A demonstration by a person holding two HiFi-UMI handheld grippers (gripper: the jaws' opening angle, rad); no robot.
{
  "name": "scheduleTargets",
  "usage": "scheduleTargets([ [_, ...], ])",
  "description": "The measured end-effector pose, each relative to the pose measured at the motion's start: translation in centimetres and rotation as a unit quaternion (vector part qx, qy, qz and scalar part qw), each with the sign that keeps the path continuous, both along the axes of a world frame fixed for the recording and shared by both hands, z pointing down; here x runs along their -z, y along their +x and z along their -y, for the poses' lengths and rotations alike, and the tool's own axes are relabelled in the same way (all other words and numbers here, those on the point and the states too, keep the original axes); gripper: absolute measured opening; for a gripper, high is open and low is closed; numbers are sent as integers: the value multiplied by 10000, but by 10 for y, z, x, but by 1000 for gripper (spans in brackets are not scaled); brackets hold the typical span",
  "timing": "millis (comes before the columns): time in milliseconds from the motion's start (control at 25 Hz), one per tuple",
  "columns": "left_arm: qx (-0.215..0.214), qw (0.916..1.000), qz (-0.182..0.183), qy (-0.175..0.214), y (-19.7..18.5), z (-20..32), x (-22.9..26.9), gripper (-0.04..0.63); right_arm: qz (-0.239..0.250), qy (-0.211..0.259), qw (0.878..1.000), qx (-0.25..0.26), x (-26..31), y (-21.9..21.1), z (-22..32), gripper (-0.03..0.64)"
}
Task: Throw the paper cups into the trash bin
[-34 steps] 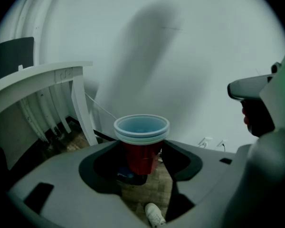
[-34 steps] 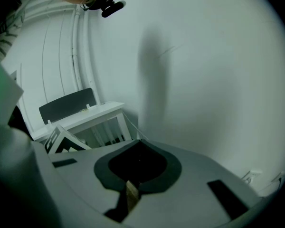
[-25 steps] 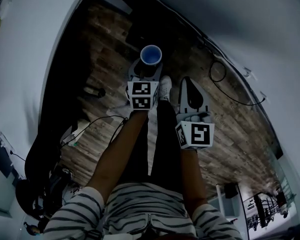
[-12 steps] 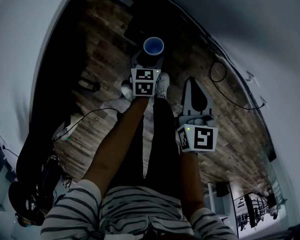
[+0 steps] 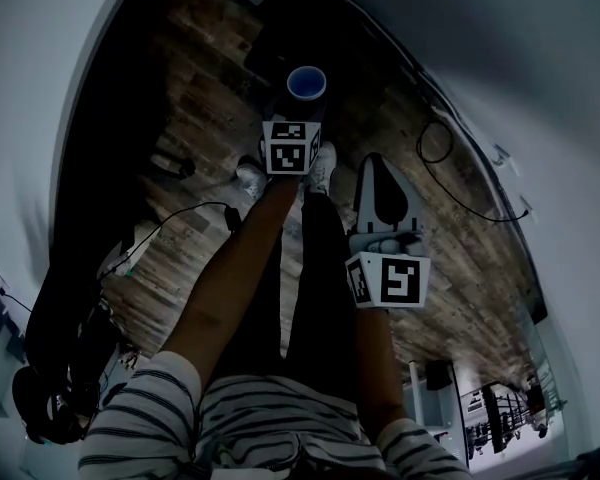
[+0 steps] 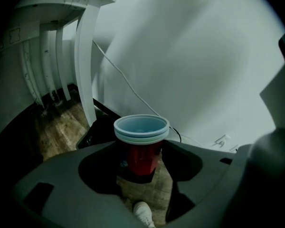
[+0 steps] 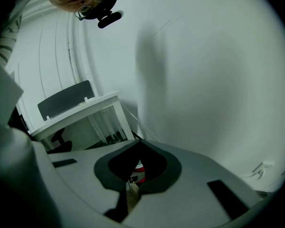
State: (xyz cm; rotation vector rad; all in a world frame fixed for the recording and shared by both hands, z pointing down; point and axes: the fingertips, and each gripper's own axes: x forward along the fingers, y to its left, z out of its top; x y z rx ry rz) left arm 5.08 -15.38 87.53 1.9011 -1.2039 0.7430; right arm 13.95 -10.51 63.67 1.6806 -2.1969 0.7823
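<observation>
I read paper cups (image 6: 141, 146) as smooth, red-walled, pale-rimmed; floor (image 5: 195, 83) is grained wood plank; wall (image 6: 204, 56) matt white, smooth.

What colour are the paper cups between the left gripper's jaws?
The paper cups are red outside, pale inside; clearest in the left gripper view.

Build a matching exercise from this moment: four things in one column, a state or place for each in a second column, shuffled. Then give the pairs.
Things
1. paper cups
2. right gripper
3. shoe
4. table leg

States or places
A. white, low on the wood floor beneath the jaws
B. red, stacked, clamped in the left gripper
C. tall and upright, near the wall
D. jaws together, nothing held

Pairs: 1-B, 2-D, 3-A, 4-C
</observation>
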Motion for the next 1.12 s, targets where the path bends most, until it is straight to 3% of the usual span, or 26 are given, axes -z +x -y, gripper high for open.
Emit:
scheduleTargets([
  [520,-249,9991,289,-198,7,7,-39,282,26,-148,9999,7,-19,7,0,18],
  [1120,-43,9988,228,-440,4,12,-64,282,61,-219,9996,138,-29,0,3,18],
])
